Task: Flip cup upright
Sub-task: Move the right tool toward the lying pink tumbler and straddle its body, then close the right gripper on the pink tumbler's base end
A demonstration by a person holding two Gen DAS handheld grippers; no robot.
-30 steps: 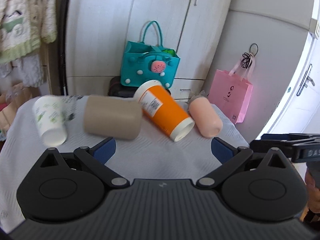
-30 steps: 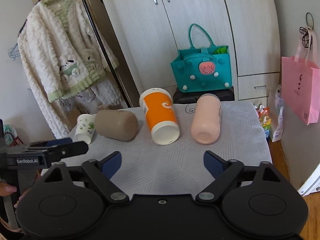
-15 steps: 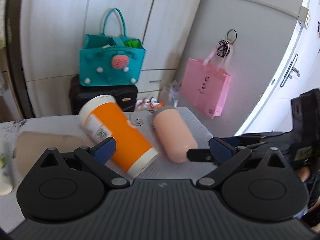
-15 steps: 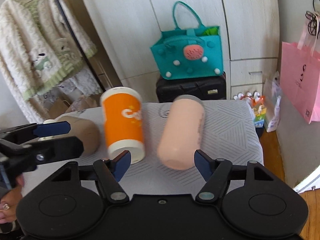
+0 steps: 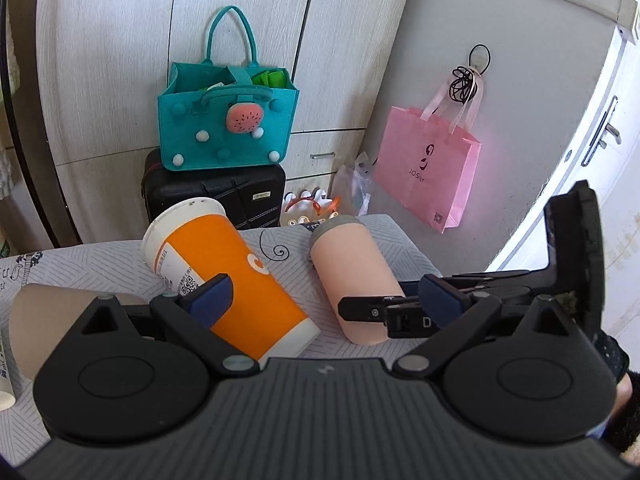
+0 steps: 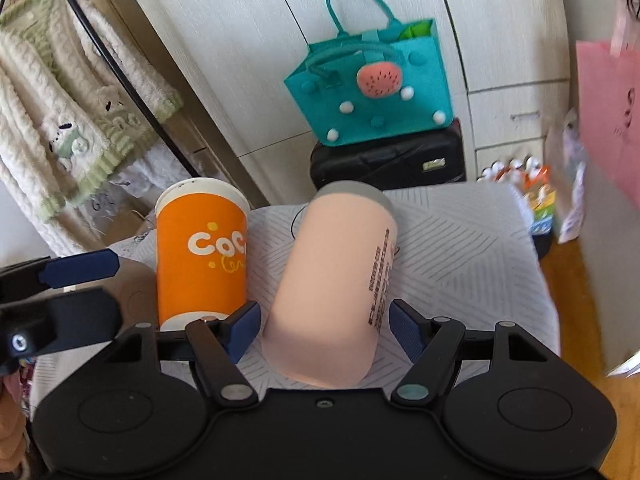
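while the pink cup (image 6: 332, 300) lies on its side on the patterned tablecloth (image 6: 460, 248), the orange cup (image 6: 202, 256) lies just left of it, also tipped over, close alongside but apart from it. further left of the pink cup a beige cup (image 5: 30, 320) lies on its side, and behind the pink cup, off the table, a teal felt bag (image 6: 372, 92) sits on a black case (image 6: 388, 160). a pink gift bag (image 5: 428, 168) hangs on the wall to the right of the pink cup. the right gripper (image 6: 322, 330) is level and low, fingers spread wide on either side of the pink cup's near end, pads (image 6: 404, 330) not touching it. the left gripper (image 5: 324, 298) hovers spread open too, its left pad (image 5: 210, 298) in front of the orange cup, holding nothing.
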